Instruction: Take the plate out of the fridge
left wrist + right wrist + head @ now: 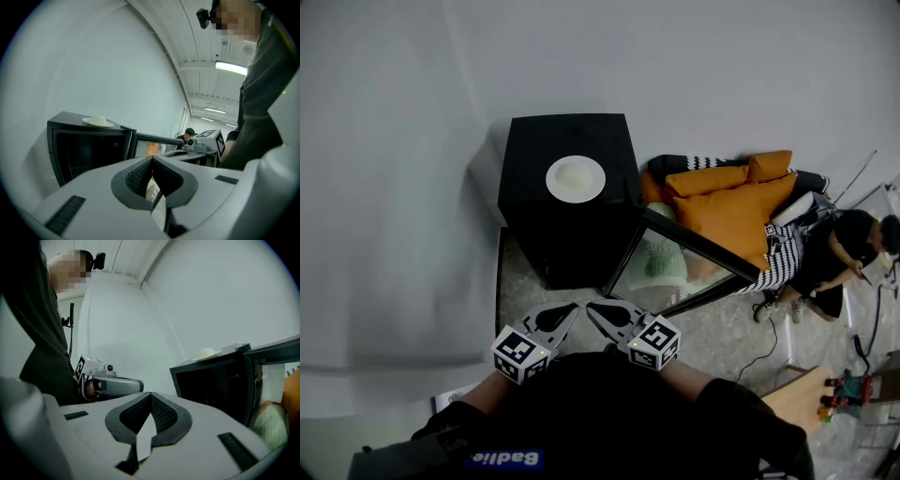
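Note:
A white plate [576, 177] with a pale mound of food on it rests on top of the small black fridge [572, 225]. The plate [98, 122] shows in the left gripper view too, and the plate [206, 354] in the right gripper view. The fridge's glass door [680, 265] stands open to the right and the inside looks dark. My left gripper [573, 310] and right gripper [592, 308] are held close to my body in front of the fridge, tips nearly meeting, both shut with nothing between the jaws.
Orange cushions [733, 202] lie on a seat right of the fridge. A person in dark clothes [839, 253] sits at the far right. A wooden table corner with small coloured items [834, 394] is at the lower right. A grey wall stands behind the fridge.

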